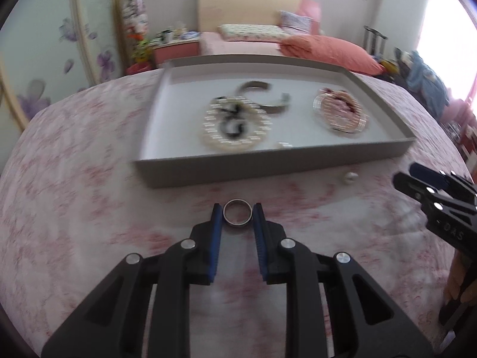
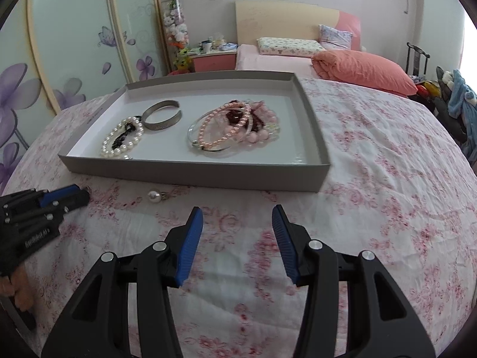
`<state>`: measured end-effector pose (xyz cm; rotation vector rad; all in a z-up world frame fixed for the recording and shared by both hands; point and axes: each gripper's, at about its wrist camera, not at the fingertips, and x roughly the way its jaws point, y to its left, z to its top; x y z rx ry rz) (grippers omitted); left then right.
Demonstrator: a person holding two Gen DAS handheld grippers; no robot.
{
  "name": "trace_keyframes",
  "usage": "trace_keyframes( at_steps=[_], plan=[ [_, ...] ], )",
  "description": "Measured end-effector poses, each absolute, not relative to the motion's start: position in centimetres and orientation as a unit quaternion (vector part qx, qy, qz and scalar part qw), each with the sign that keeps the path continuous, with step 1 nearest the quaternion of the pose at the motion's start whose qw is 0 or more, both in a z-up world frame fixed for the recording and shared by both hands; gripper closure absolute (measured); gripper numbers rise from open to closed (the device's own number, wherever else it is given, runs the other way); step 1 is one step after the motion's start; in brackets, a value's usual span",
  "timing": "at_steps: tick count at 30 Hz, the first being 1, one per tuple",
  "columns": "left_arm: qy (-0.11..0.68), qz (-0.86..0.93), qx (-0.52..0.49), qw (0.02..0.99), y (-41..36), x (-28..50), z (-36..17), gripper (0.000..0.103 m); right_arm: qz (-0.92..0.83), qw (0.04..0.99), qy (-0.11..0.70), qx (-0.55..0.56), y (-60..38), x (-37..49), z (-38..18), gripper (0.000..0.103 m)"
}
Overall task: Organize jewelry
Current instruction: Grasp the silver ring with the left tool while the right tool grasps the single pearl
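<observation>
A silver ring [image 1: 237, 224] sits between the blue pads of my left gripper [image 1: 237, 208], which is shut on it just above the flowered bedspread. From the right wrist view, that left gripper [image 2: 85, 193] comes in from the left with the ring at its tip. A loose pearl earring [image 2: 154, 195] lies on the spread in front of the grey tray [image 2: 190, 173]. In the tray are a pearl bracelet [image 2: 119, 146], a silver cuff [image 2: 162, 117] and pink bead bracelets [image 2: 238, 125]. My right gripper [image 2: 237, 217] is open over the spread with nothing between its fingers.
The tray rests on a bed covered in pink-flowered white cloth [image 2: 387, 179]. Behind it are a second bed with a coral quilt [image 2: 363, 67], a pink nightstand [image 2: 213, 58] and a wardrobe with purple flower doors [image 2: 59, 59]. Clothes are piled at the far right [image 2: 456, 101].
</observation>
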<state>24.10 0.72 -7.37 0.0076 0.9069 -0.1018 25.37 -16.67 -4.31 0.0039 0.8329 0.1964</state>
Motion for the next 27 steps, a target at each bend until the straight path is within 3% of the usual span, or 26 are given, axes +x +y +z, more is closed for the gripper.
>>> trace_keyframes(
  at_steps=[14,22,27],
  plan=[
    [0.431,-0.002,-0.031,0.902,3.9,23.6,-7.1,0.081,0.159,0.895,0.417,-0.021,-10.9,26.5,-4.2,0.065],
    [0.431,-0.002,-0.03,0.902,4.0,23.6,-7.1,0.081,0.156,0.89,0.428,-0.03,-10.1,26.9,-4.9,0.085],
    [0.431,-0.002,-0.03,0.902,4.0,23.6,-7.1,0.081,0.154,0.89,0.429,-0.026,-10.4,26.8,-4.9,0.086]
  ],
)
